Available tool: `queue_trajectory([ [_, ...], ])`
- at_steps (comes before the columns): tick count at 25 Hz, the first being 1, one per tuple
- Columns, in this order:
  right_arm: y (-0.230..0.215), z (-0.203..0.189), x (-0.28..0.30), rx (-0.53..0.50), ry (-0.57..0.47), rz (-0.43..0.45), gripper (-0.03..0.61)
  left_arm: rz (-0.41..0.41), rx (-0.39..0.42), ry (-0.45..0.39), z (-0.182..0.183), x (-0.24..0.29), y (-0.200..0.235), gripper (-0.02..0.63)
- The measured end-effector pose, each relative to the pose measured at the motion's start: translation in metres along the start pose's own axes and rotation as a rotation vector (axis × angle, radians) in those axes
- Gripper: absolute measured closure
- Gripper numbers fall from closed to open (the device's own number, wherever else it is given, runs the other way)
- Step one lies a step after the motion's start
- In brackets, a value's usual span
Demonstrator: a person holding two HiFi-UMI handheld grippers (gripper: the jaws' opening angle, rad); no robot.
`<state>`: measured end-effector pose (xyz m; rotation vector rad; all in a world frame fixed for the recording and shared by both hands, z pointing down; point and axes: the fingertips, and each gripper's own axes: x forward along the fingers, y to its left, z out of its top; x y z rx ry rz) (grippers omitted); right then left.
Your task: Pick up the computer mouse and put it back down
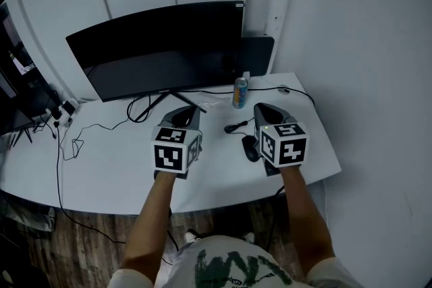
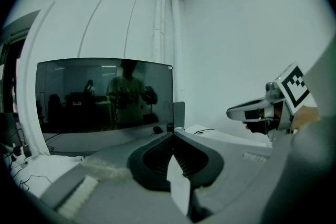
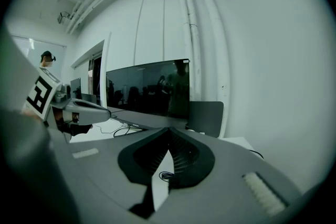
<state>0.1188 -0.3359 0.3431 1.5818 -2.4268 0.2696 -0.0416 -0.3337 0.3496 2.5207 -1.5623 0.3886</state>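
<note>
White desk (image 1: 101, 168) in a corner of white walls, carrying a curved dark monitor (image 1: 162, 50), a drinks can (image 1: 240, 92) and loose cables. Black computer mouse (image 1: 250, 148) — lying flat on the desk between the 2 grippers, just beside the right gripper (image 1: 260, 108) on its inner side and partly tucked under that gripper's body; whether they touch cannot be told. Its long axis runs from the person toward the monitor. The corded end is the far one, and the cord leads to a small coil (image 1: 236, 126) near the can.

Jaws of the left gripper (image 1: 182, 115), held over the middle of the desk, are closed tip to tip with nothing between them. Jaws of the right gripper are likewise closed on nothing.

Only the head view shows the mouse — neither gripper view includes it. The right gripper view shows the coil on the desk through the slot below its jaws, and the left gripper off to 1 side. The left gripper view shows the right gripper and, in the monitor's glass, the person's reflection.
</note>
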Motion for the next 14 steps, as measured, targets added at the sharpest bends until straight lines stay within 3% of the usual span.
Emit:
queue_trajectory([
  [14,0.0009,0.0008,-0.0018,0.0,-0.001,-0.002,0.58,0.003,0.002,0.004,0.0004,-0.0025,-0.0001,0.609],
])
